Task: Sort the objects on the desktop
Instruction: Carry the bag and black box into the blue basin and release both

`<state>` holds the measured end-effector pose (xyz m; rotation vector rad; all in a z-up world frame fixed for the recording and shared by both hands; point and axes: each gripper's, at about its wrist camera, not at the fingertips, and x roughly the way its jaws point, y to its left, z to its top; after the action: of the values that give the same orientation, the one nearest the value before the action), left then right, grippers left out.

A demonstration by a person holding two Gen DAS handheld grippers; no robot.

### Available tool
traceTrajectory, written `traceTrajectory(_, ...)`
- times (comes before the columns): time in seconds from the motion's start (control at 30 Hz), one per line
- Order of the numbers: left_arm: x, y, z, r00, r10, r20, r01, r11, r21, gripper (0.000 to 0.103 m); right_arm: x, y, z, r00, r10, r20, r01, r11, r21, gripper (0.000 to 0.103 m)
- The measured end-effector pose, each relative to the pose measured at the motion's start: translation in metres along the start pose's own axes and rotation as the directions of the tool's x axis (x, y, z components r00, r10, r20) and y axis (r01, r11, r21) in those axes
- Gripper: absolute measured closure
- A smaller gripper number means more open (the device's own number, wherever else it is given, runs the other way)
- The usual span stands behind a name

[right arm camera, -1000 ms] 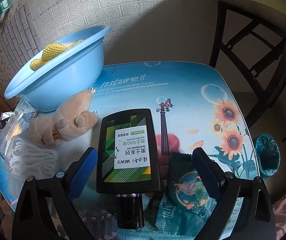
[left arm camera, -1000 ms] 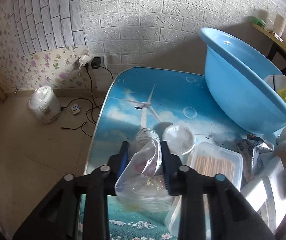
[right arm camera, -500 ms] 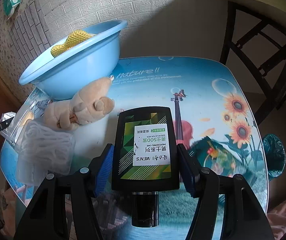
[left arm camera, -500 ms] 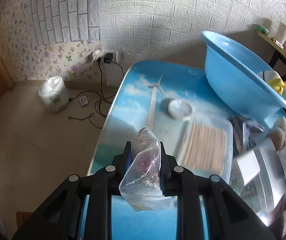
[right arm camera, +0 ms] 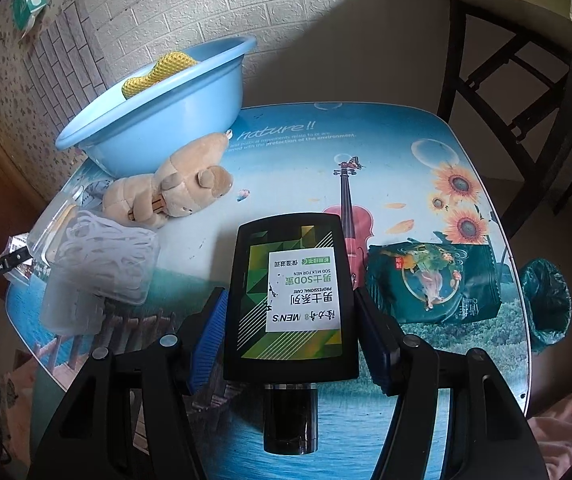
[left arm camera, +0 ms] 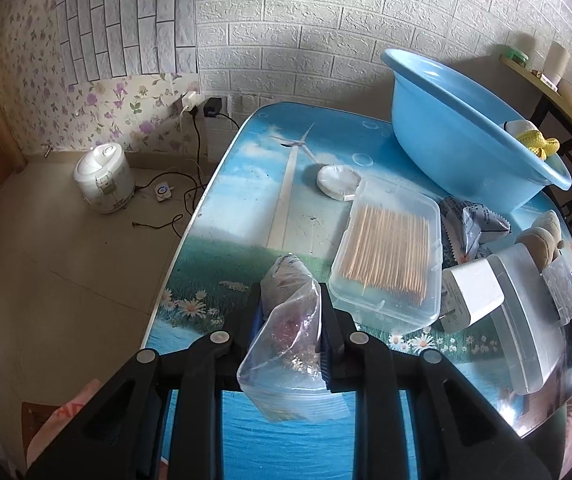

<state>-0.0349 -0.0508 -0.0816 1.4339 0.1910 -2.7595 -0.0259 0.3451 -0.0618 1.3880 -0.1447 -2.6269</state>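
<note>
Table [left arm camera: 245, 208] with the printed nature top carries everything. Blue basin [left arm camera: 446, 136] sits at the far side by the brick wall, a yellow knit item [right arm camera: 161, 70] inside it. Teal trash bin [right arm camera: 546, 304] stands on the floor past the table's right edge; white rice cooker [left arm camera: 103, 178] on the floor to the left.

On the table, large to small: clear lidded box of wooden sticks [left arm camera: 390, 256], just ahead and right of your left gripper. Clear tub of white cord [right arm camera: 105, 256], just beside the plush bear [right arm camera: 173, 188], which lies on its side touching the basin's base. Dark green snack pouch [right arm camera: 434, 284] lies flat just right of the bottle. Silver foil packet [left arm camera: 474, 224] between the stick box and the basin. White charger plug [left arm camera: 470, 292] touches the stick box's near right corner. Small round white lid [left arm camera: 338, 182] beyond the stick box.

Your right gripper [right arm camera: 290, 316]: pads clamped on both sides of the black men's lotion bottle [right arm camera: 290, 296], cap toward the camera, label upside down; can't tell whether it's off the table.

Your left gripper [left arm camera: 290, 316]: fingers clenched tight on a clear zip bag [left arm camera: 290, 344] holding small reddish bits; bag hangs between the pads, over the table's near left part.
</note>
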Motion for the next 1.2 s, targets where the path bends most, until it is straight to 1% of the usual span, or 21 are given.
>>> traceTrajectory(0.07, 0.001, 0.001, 0.000, 1.000, -0.003, 0.004, 0.003, 1.000, -0.003, 0.081, -0.002, -0.004, 0.001, 0.999, 0.031, 0.022, -0.032, 0.999, 0.019, 0.045)
traceTrajectory(0.13, 0.004, 0.001, 0.002, 1.000, -0.003, 0.012, 0.003, 1.000, -0.005, 0.081, -0.002, -0.004, 0.001, 0.999, 0.025, 0.032, -0.025, 1.000, 0.014, 0.044)
traceTrajectory(0.2, 0.007, -0.002, 0.003, 1.000, 0.000, 0.022, 0.000, 1.000, 0.003, 0.080, 0.000, -0.004, 0.001, 0.999, 0.012, 0.033, -0.012, 1.000, 0.003, 0.039)
traceTrajectory(0.27, 0.009, -0.002, 0.003, 0.999, -0.002, 0.036, 0.002, 1.000, 0.007, 0.080, 0.001, -0.002, 0.001, 0.999, 0.017, 0.038, -0.016, 1.000, -0.007, 0.034)
traceTrajectory(0.47, 0.014, -0.004, 0.005, 0.997, 0.004, 0.072, -0.005, 1.000, 0.025, 0.078, 0.011, 0.010, 0.004, 0.999, -0.010, 0.036, 0.012, 0.998, -0.054, 0.033)
traceTrajectory(0.63, 0.019, -0.010, 0.004, 0.992, 0.037, 0.121, -0.045, 0.997, 0.062, 0.074, 0.016, 0.017, 0.001, 0.994, -0.069, 0.083, 0.079, 0.990, -0.116, 0.033)
traceTrajectory(0.7, 0.019, -0.012, 0.002, 0.989, 0.044, 0.138, -0.055, 0.996, 0.076, 0.073, 0.015, 0.020, -0.001, 0.993, -0.064, 0.098, 0.077, 0.989, -0.127, 0.033)
traceTrajectory(0.73, 0.019, -0.013, 0.002, 0.989, 0.042, 0.141, -0.053, 0.995, 0.080, 0.073, 0.014, 0.022, -0.004, 0.992, -0.065, 0.106, 0.079, 0.987, -0.140, 0.033)
traceTrajectory(0.8, 0.018, -0.010, 0.001, 0.989, 0.020, 0.149, -0.032, 0.996, 0.081, 0.078, 0.013, 0.021, -0.006, 0.992, -0.050, 0.114, 0.068, 0.986, -0.154, 0.035)
traceTrajectory(0.87, 0.017, -0.010, -0.001, 0.987, 0.013, 0.159, -0.027, 0.996, 0.083, 0.080, 0.012, 0.019, -0.007, 0.990, -0.052, 0.133, 0.071, 0.986, -0.149, 0.046)
traceTrajectory(1.0, 0.014, -0.008, -0.006, 0.985, 0.005, 0.172, -0.015, 0.998, 0.056, 0.080, 0.012, 0.016, -0.012, 0.984, -0.055, 0.169, 0.078, 0.988, -0.136, 0.046)
traceTrajectory(1.07, 0.012, -0.007, -0.007, 0.985, -0.005, 0.171, -0.002, 0.999, 0.039, 0.081, 0.012, 0.016, -0.012, 0.984, -0.056, 0.167, 0.079, 0.988, -0.135, 0.046)
traceTrajectory(1.2, 0.000, -0.011, -0.008, 0.982, -0.012, 0.190, 0.004, 0.999, 0.042, 0.081, 0.011, 0.013, -0.011, 0.986, -0.047, 0.159, 0.065, 0.992, -0.105, 0.047)
